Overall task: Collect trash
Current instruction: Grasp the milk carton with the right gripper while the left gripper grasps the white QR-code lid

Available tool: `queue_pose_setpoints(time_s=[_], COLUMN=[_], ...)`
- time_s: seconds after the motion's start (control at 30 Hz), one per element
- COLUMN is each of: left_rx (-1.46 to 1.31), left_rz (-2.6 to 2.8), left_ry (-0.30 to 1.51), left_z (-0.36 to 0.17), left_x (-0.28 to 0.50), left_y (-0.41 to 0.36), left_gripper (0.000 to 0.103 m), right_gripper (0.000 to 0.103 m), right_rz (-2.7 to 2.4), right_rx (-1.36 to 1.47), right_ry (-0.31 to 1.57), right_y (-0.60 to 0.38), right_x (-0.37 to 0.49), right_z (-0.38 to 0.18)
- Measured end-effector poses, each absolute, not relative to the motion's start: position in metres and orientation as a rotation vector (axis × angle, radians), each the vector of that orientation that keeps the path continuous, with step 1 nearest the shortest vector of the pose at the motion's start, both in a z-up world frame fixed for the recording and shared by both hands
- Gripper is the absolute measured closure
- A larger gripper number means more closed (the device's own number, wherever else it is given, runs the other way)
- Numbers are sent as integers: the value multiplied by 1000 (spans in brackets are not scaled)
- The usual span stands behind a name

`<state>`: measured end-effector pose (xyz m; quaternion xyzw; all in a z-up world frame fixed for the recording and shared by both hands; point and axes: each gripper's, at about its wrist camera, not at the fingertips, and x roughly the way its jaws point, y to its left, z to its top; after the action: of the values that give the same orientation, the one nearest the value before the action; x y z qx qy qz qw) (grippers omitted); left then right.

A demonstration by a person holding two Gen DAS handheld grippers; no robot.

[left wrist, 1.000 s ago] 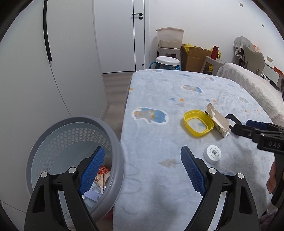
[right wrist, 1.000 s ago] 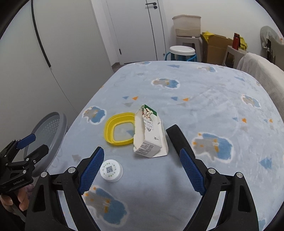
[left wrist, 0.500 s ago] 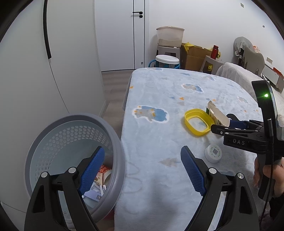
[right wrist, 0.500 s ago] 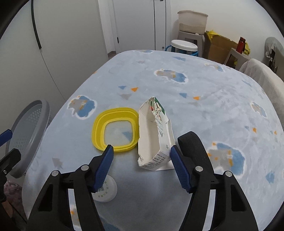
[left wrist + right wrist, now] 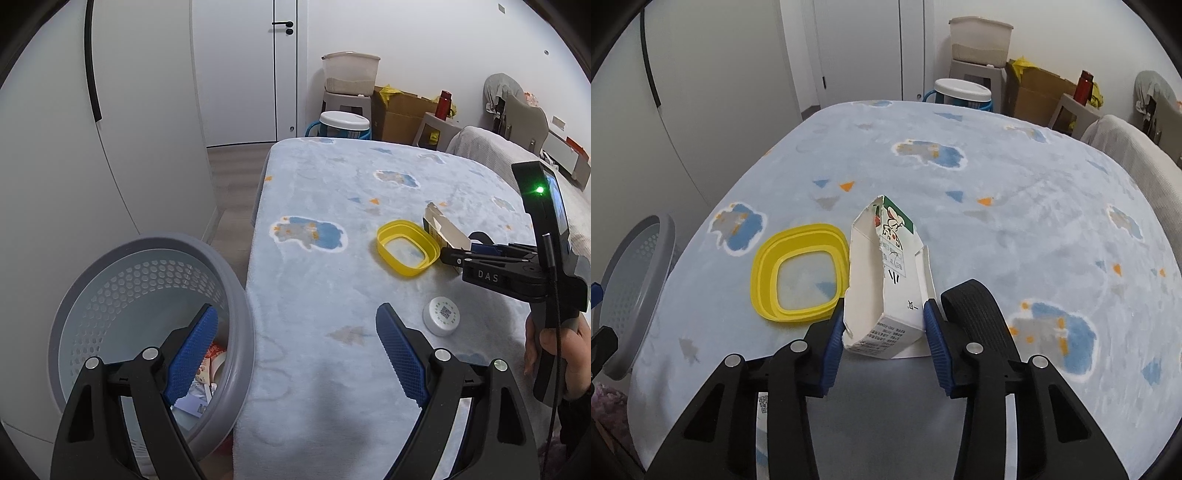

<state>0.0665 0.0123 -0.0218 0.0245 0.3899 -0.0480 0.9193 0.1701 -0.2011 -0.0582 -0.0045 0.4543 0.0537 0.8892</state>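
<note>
A torn white milk carton (image 5: 886, 295) lies on the blue blanket-covered table (image 5: 997, 206). My right gripper (image 5: 884, 328) is shut on the carton's near end, a blue pad against each side. It shows in the left wrist view (image 5: 458, 254) with the carton (image 5: 443, 230) at its tip. A yellow lid (image 5: 799, 275) lies just left of the carton. A white round cap (image 5: 441, 315) lies nearer. My left gripper (image 5: 291, 354) is open and empty, over the table edge beside the grey perforated trash basket (image 5: 110, 280), which holds some scraps.
A black strap (image 5: 975, 310) lies right of the carton. A white cabinet (image 5: 110, 147) stands behind the basket. Stools, a bin and a cardboard box (image 5: 399, 114) stand beyond the table's far end. A covered sofa (image 5: 1137, 155) is on the right.
My right gripper has moved forward and closed its jaws onto the milk carton's near end. The left gripper has stayed open by the basket.
</note>
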Motion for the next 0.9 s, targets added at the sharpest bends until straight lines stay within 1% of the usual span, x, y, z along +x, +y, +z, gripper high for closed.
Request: queue_pose_setpoints(time_s=[0.2,0.5,0.7,0.9], left_rx=[46,60,47,65], left_rz=[-134,-215,-275,-285], left_ry=[805,794,822,859], left_z=[-23,-26,-34,-48], left_x=[65,61,64,74], left_y=[1,-32,-59,-83], left_gripper=[19,19,19,19], right_gripper=[64,64,64,64], right_rz=[145,192,194,183], right_rx=[68,188,231,262], right_ry=[925,867,818,802], right_y=[-207,-226,-243,-260], right_x=[164,132,109,97], right_z=[-47,-17,2,7])
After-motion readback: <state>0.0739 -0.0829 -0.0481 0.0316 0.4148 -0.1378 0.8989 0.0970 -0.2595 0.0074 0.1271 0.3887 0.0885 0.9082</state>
